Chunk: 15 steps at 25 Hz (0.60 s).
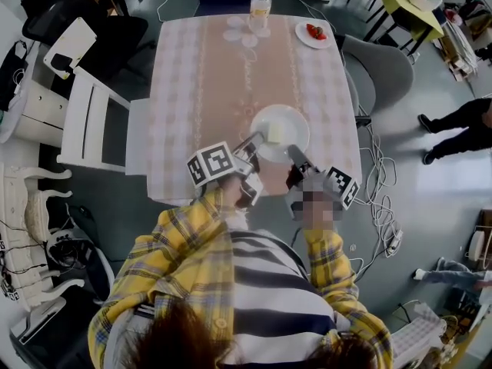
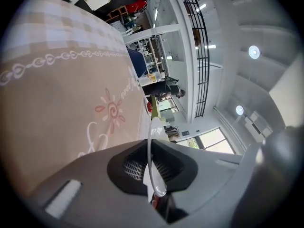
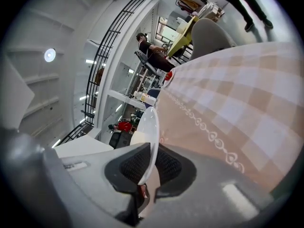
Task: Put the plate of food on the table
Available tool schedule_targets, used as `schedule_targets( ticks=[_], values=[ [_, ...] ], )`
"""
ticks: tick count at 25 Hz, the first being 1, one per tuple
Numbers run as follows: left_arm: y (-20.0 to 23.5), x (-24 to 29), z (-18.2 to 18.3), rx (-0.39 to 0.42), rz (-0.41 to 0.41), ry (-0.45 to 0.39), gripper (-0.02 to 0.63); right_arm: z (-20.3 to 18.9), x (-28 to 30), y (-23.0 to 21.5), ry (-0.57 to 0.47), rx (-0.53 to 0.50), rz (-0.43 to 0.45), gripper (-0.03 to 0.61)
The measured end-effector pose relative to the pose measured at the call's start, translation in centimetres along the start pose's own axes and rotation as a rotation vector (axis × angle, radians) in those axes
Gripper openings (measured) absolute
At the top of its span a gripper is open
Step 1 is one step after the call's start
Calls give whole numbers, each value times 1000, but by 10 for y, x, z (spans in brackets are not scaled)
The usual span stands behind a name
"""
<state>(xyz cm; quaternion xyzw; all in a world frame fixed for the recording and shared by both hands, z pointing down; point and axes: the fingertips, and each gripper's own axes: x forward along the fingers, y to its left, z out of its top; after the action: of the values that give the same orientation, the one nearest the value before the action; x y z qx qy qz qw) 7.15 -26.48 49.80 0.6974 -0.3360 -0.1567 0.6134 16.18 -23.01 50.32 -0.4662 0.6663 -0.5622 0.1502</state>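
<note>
A white plate (image 1: 286,125) bearing a pale yellow block of food (image 1: 274,133) is over the near part of the checked tablecloth (image 1: 200,75). My left gripper (image 1: 252,141) is shut on the plate's near-left rim, and my right gripper (image 1: 293,154) is shut on its near-right rim. In the left gripper view the plate rim (image 2: 150,146) runs edge-on between the dark pads (image 2: 133,167) of the left gripper (image 2: 151,172). The right gripper view shows the plate (image 3: 149,132) pinched the same way by the right gripper (image 3: 147,167). Whether the plate rests on the cloth I cannot tell.
At the table's far end stand a bottle (image 1: 260,8), several small white discs (image 1: 244,32) and a plate of strawberries (image 1: 313,34). A white chair (image 1: 92,121) is left of the table, a grey chair (image 1: 378,69) right. Cables (image 1: 378,187) lie on the floor.
</note>
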Motion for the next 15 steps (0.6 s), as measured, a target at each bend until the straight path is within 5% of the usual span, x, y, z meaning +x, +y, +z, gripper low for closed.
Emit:
schedule_targets(
  ticks=[15],
  values=[
    [0,58,46,-14,5,-48,2,57,54,-3,41,-10,18,25]
  ],
)
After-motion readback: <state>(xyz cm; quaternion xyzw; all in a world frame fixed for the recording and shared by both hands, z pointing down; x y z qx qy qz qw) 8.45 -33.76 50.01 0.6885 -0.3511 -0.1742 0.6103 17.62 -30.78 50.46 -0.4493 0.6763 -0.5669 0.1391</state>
